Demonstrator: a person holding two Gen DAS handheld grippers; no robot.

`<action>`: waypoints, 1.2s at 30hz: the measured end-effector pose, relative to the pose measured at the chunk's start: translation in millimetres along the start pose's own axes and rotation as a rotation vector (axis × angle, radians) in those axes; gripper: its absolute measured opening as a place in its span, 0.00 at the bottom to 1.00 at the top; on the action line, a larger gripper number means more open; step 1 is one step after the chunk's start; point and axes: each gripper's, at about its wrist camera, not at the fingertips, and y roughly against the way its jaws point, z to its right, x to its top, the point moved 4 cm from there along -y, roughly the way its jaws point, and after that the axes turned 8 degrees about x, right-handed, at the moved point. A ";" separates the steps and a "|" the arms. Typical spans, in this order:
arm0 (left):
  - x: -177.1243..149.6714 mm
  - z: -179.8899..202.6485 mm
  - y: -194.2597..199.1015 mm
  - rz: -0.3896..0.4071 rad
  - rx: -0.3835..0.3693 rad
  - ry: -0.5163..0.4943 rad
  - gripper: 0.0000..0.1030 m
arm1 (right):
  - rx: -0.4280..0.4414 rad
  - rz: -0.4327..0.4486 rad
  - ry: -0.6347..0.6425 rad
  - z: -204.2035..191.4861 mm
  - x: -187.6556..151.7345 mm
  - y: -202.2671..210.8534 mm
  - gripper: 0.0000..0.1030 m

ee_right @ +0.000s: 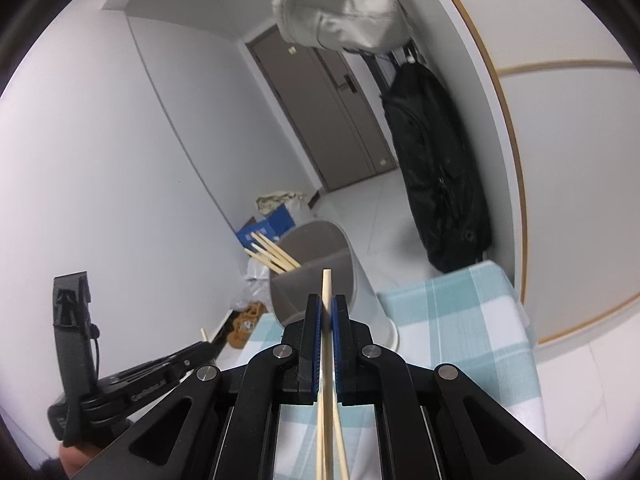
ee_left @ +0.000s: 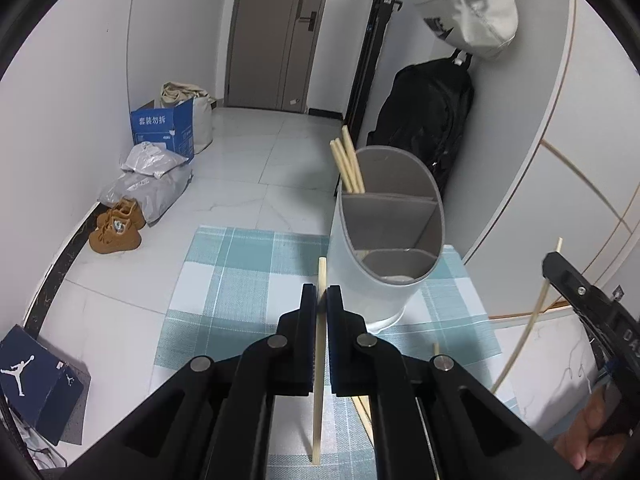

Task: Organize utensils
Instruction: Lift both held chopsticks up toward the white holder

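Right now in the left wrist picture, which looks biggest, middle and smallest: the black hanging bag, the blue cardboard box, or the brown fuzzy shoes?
1. Black hanging bag
2. Blue cardboard box
3. Brown fuzzy shoes

The box and the shoes look fairly close in size, and the fisheye bends things, so that order is unsure.

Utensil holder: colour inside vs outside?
The utensil holder is white outside, with grey-brown walls and dividers inside. It shows best in the left wrist view.
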 end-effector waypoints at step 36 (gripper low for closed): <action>163.7 21.7 28.4 0.284 -0.163 0.164 0.01 | 0.048 0.171 0.260 -61.6 160.1 -65.9 0.04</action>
